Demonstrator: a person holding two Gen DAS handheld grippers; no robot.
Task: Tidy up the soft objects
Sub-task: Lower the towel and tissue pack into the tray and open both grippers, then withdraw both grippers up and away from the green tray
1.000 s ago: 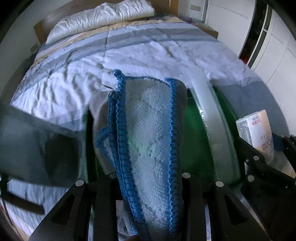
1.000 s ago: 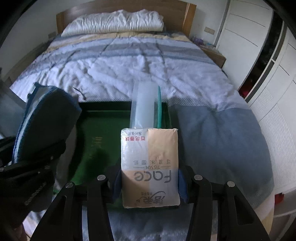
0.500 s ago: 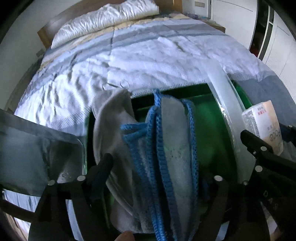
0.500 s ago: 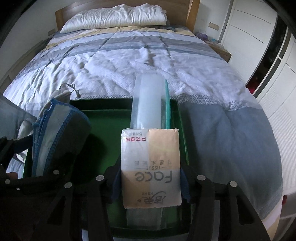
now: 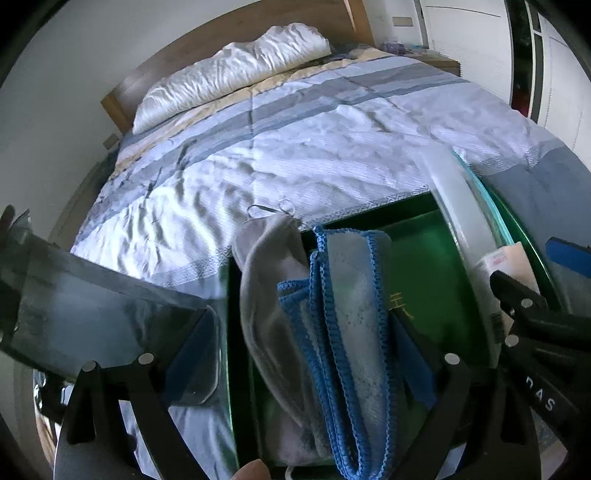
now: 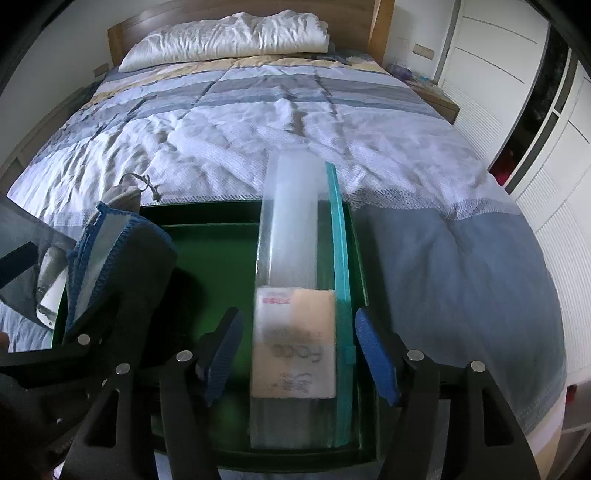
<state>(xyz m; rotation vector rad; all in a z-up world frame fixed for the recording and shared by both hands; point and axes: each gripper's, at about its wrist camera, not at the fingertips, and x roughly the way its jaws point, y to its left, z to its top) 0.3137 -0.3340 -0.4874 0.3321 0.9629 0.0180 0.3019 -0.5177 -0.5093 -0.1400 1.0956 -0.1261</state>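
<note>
A green box (image 6: 207,243) lies on the bed's near end. A blue-edged cloth (image 5: 354,325) stands on edge in the box's left part, beside a grey cloth (image 5: 266,280). My left gripper (image 5: 295,354) is open with its fingers wide on either side of both cloths. A tissue pack (image 6: 295,339) sits in the box's right part, against a clear upright divider (image 6: 288,221). My right gripper (image 6: 295,354) is open, its blue pads (image 6: 221,350) apart from the pack. The pack also shows in the left wrist view (image 5: 506,269).
The bed (image 6: 258,122) with a striped quilt stretches ahead to a white pillow (image 6: 229,33) and wooden headboard. White wardrobe doors (image 6: 517,92) stand at the right. A dark flat panel (image 5: 81,302) sticks out at the left of the box.
My left gripper opened and let go of the blue-edged cloth, which now stands in the box. My right gripper opened and released the tissue pack, which dropped lower in the box.
</note>
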